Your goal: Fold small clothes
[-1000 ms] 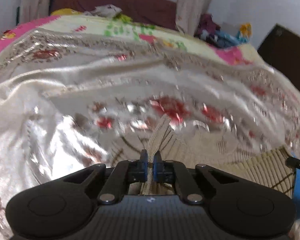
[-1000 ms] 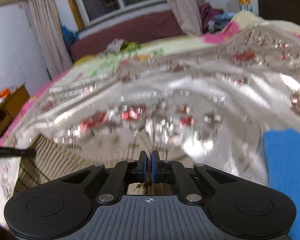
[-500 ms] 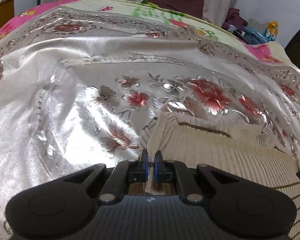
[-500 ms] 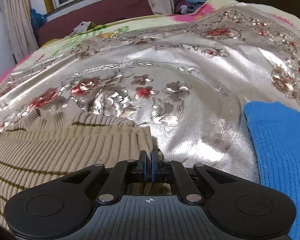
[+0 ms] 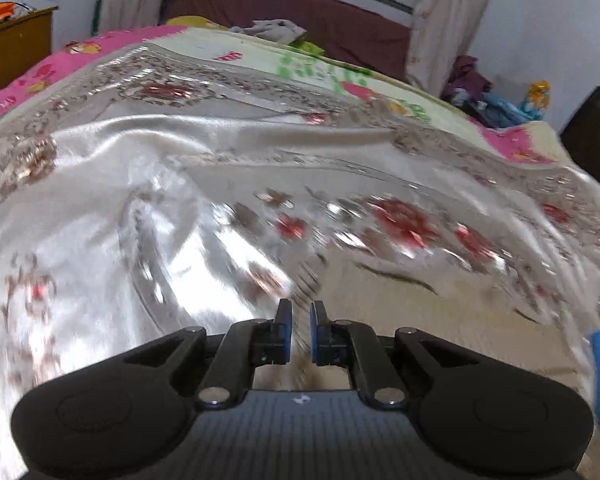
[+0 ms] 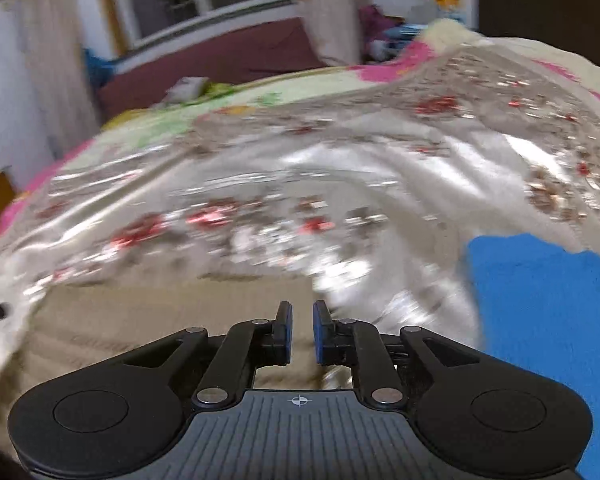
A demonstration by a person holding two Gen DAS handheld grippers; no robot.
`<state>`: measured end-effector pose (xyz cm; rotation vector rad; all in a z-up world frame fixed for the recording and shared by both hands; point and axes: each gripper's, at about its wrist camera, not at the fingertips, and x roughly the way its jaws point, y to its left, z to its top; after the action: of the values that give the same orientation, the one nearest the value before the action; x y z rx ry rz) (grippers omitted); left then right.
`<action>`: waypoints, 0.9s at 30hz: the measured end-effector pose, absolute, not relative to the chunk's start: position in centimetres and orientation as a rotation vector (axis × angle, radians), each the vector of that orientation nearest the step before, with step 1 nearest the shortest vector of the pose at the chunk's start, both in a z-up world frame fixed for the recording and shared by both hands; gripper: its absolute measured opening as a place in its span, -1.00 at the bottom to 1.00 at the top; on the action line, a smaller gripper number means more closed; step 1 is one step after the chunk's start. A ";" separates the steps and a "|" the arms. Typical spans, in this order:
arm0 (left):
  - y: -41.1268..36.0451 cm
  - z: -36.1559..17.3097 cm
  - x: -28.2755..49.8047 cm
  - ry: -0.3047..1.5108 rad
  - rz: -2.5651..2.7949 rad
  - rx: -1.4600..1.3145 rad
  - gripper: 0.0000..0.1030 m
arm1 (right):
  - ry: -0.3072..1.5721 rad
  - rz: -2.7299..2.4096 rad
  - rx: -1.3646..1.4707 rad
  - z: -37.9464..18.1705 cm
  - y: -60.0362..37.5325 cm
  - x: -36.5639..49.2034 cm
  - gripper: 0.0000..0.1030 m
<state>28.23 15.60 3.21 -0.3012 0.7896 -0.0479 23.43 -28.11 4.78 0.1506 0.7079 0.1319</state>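
both claws just opened, jaws apart, empty: left claw, right claw | beige sweater dropped on bed just ahead | fold step released, blue garment right of right claw

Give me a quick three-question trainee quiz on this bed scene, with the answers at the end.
1. True or false: the beige ribbed sweater lies on the shiny floral bedspread.
2. What colour is the other garment lying beside the sweater? A red, B blue, C green.
3. Fill in: the left gripper has its jaws ____.
Key: 1 true; 2 B; 3 open.
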 end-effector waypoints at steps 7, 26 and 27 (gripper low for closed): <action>13.6 -0.2 23.6 0.904 -0.114 -0.264 -0.73 | 0.838 0.175 0.112 1.2 -26.3 21.0 -0.63; 15.0 -1.8 18.5 0.904 -0.009 -0.347 -0.58 | 0.915 -0.002 0.134 -1.1 -27.6 19.9 -0.47; 15.1 -1.7 18.4 0.898 -0.010 -0.358 -0.58 | 0.908 -0.006 0.136 -0.8 -27.7 19.8 -0.47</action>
<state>18.39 15.12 -1.67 -0.3576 0.8981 -0.0103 19.80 -27.74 -0.76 0.1364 0.9082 -0.0062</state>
